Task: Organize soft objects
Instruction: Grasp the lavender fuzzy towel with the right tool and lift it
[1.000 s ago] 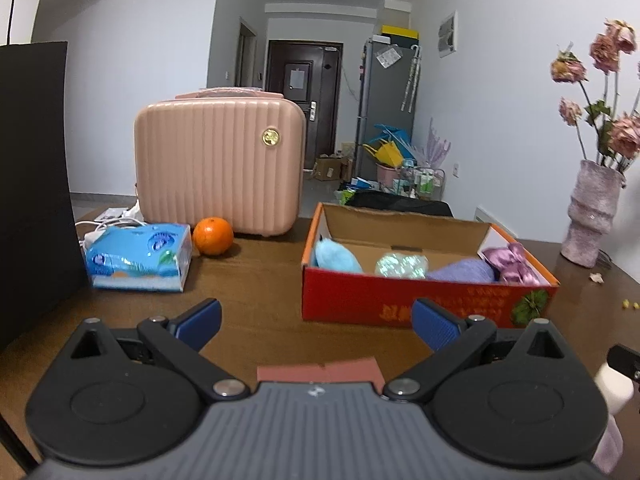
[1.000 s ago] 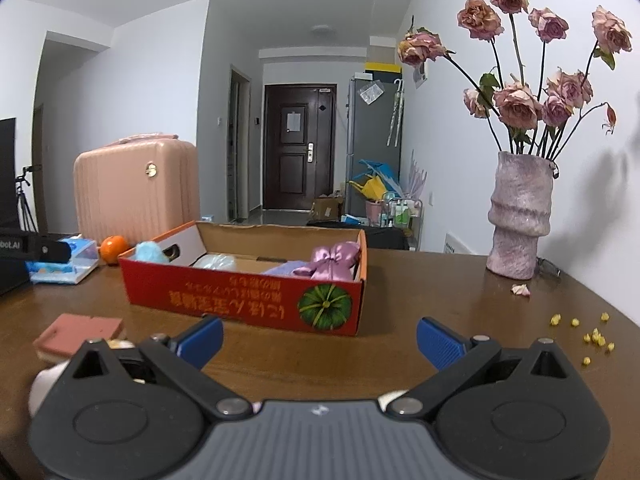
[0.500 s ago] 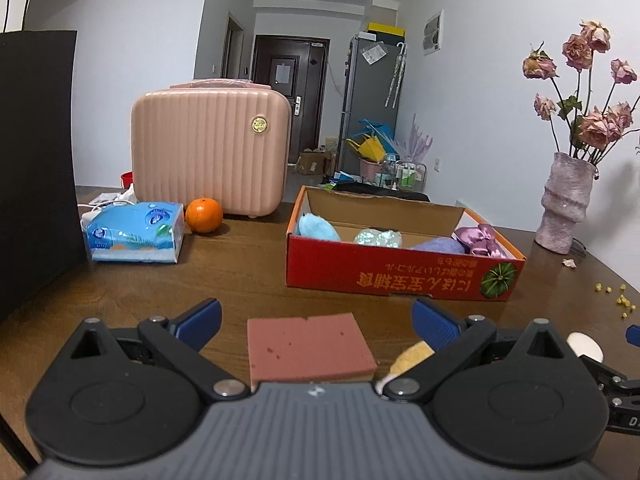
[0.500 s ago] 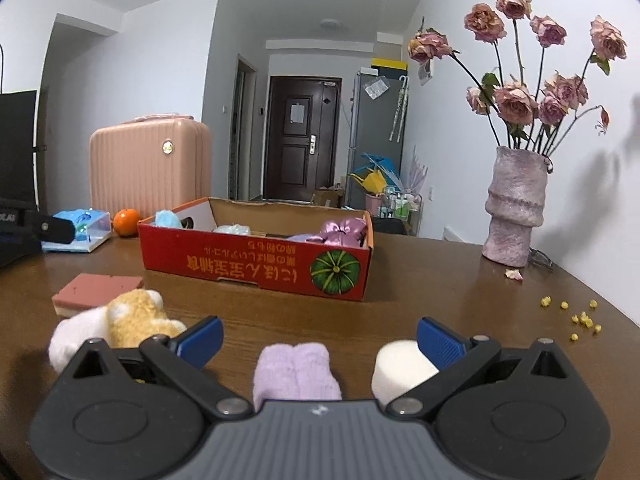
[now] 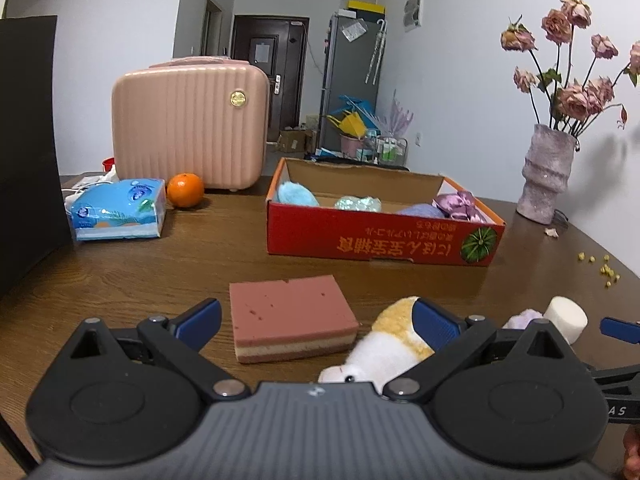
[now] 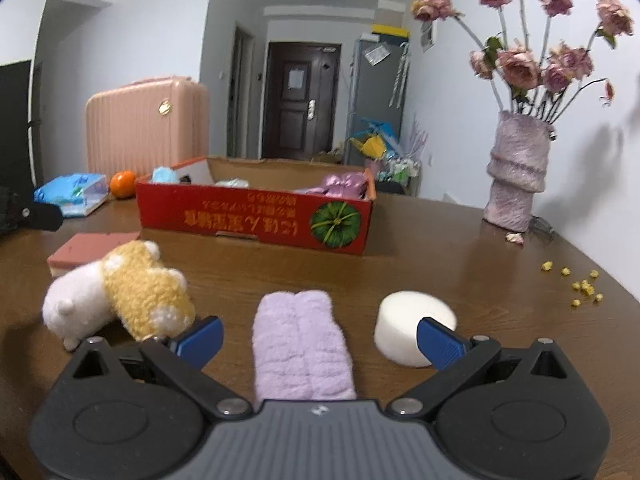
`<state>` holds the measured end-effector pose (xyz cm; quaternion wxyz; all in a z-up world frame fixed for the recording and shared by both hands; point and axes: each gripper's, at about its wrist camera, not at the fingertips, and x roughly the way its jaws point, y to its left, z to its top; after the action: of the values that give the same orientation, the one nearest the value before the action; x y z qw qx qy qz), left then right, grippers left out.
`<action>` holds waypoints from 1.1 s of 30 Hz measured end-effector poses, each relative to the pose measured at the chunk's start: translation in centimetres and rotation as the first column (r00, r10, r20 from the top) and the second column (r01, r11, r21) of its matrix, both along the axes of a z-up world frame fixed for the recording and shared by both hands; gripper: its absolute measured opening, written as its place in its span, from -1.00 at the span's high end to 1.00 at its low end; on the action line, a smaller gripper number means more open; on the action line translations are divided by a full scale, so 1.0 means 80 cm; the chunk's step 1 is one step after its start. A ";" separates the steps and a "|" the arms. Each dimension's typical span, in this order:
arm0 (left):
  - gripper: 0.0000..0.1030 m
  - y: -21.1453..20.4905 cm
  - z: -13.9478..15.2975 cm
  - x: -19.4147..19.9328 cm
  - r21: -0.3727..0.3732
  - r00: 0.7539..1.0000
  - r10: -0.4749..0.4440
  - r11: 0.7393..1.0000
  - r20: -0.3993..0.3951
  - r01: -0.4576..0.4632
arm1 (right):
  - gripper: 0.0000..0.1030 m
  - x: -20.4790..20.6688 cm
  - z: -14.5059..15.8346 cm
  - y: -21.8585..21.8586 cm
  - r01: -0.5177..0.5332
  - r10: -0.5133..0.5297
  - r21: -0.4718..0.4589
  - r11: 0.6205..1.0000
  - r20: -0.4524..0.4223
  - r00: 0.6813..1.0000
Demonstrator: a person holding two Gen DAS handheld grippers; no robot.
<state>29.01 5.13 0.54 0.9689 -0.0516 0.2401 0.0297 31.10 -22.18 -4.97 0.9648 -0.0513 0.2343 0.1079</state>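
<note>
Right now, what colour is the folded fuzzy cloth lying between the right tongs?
The fuzzy cloth is pale lilac, shown best in the right wrist view.

**What you can't make out**

In your left wrist view, the gripper body covers the plush toy's (image 5: pixel 384 354) lower half, and the lilac sock (image 5: pixel 528 314) shows only a sliver. The red box's (image 6: pixel 256 216) wall hides most of its contents. The yellow crumbs (image 6: pixel 580 284) on the counter (image 6: pixel 440 248) are too small to identify.
</note>
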 end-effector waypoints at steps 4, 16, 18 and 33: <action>-1.00 -0.002 -0.004 0.003 -0.001 1.000 -0.008 1.000 -0.018 0.008 | -0.83 0.008 -0.008 0.010 -0.026 0.025 -0.028 0.999 -0.050 0.998; -1.00 -0.003 -0.010 0.009 -0.008 0.999 -0.006 1.000 -0.051 0.006 | -0.19 0.031 -0.021 0.004 -0.010 0.012 0.010 1.000 -0.161 0.987; -1.00 -0.004 -0.011 0.009 -0.008 0.998 -0.006 1.000 -0.055 0.006 | -0.04 0.032 -0.023 0.005 -0.017 0.019 0.013 1.000 -0.171 0.985; -1.00 -0.002 -0.017 0.016 -0.020 0.996 -0.005 1.000 -0.087 0.003 | 0.14 0.019 -0.006 -0.009 0.001 0.004 0.070 0.998 -0.074 0.997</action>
<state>30.28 4.94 -0.84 0.9570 -0.0592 0.2827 0.0278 32.59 -22.87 -5.46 0.9565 -0.0137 0.2661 0.1185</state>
